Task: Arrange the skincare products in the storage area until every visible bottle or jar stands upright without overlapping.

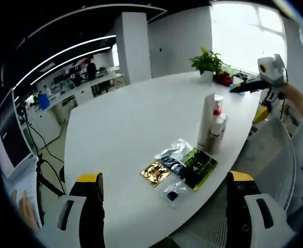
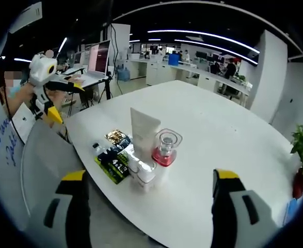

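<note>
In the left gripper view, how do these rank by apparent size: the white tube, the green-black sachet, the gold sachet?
1. White tube, largest.
2. Green-black sachet.
3. Gold sachet, smallest.
The tube stands farther from the camera than the sachets, so it may really be bigger still.

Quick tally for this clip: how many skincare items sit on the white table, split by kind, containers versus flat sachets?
Upright containers: 3, namely a white tube, a clear-capped bottle with a red collar and a small clear bottle.
Flat sachets: about 5, namely a gold one, a green-black one, and three clear or dark ones; they overlap, so the count is uncertain.
Total: about 8.
</note>
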